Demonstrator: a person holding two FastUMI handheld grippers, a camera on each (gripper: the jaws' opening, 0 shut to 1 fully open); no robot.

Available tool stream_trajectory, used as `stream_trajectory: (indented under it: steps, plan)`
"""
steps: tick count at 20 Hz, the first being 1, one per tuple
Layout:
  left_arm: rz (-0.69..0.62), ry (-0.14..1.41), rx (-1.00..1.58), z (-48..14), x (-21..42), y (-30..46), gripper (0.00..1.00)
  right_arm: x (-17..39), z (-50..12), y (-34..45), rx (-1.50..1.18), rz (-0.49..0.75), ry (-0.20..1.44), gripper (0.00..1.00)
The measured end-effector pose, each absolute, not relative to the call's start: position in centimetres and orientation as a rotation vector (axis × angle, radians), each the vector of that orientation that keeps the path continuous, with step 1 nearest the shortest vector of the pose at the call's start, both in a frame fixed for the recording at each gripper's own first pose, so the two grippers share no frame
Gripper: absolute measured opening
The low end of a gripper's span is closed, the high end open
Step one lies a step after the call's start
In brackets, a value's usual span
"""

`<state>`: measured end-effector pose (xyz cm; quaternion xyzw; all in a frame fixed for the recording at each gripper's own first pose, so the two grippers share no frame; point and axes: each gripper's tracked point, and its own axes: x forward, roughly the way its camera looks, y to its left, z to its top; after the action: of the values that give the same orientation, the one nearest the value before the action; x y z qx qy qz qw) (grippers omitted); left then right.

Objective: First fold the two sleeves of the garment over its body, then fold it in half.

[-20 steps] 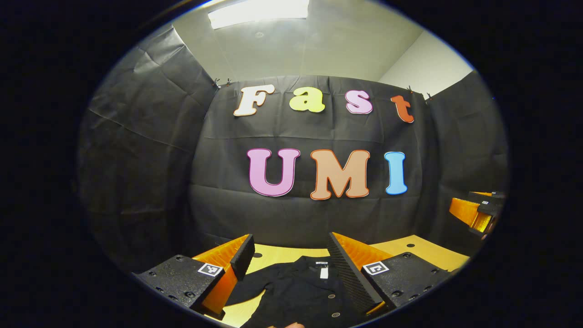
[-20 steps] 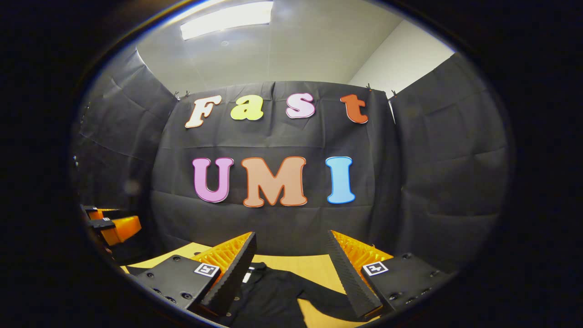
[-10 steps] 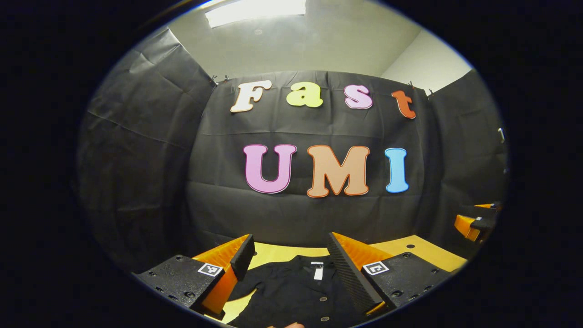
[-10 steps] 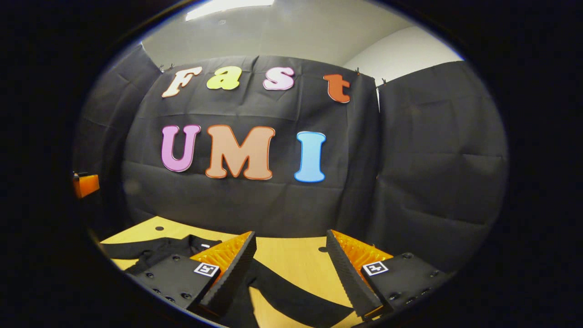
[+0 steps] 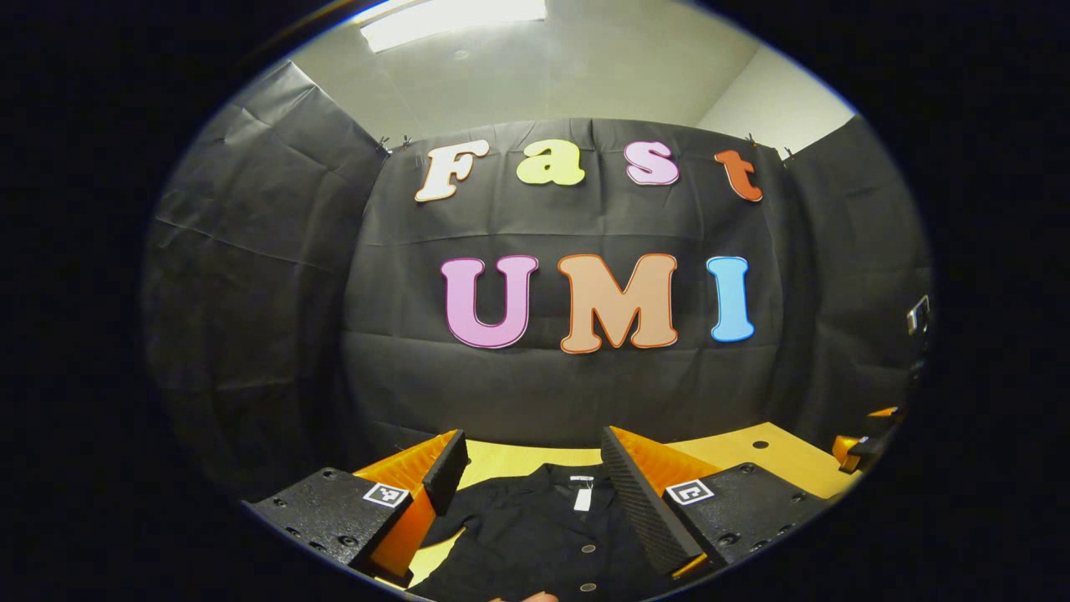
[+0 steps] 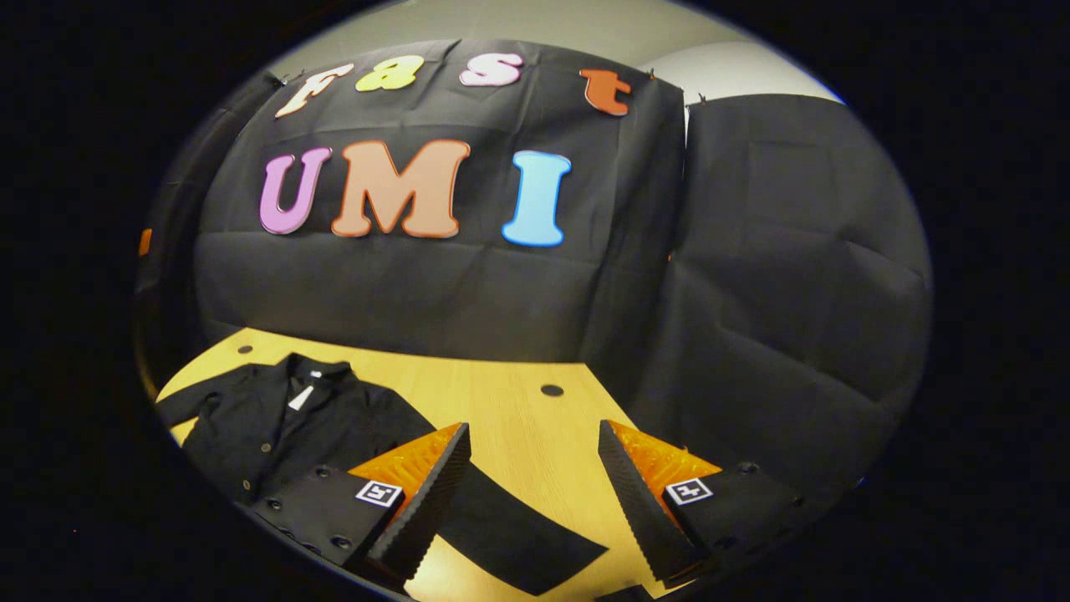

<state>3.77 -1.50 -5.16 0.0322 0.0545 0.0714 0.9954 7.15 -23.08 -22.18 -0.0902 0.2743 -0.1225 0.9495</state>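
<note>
Two views. Left gripper view: left tongs point(image 5: 528, 468) spread wide, nothing between them, hovering over the collar end of the black button-front long-sleeved garment point(image 5: 535, 543) lying flat on the light wooden tabletop point(image 5: 752, 456). White neck tag point(image 5: 583, 498) faces up. Right gripper view: right tongs point(image 6: 533, 468) also released, empty, above bare wood. Garment point(image 6: 276, 426) lies to their left; one sleeve point(image 6: 518, 535) stretches out flat, unfolded, under the left finger.
</note>
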Motion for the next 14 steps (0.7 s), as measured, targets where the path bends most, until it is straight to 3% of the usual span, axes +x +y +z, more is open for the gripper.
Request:
stream_trajectory:
  steps: [14]
  plan:
    - [0.144, 0.164, 0.104, -7.3, 6.2, -4.8, 0.97, 3.7, -36.5, -27.9, -0.152, -0.267, 0.992, 0.99]
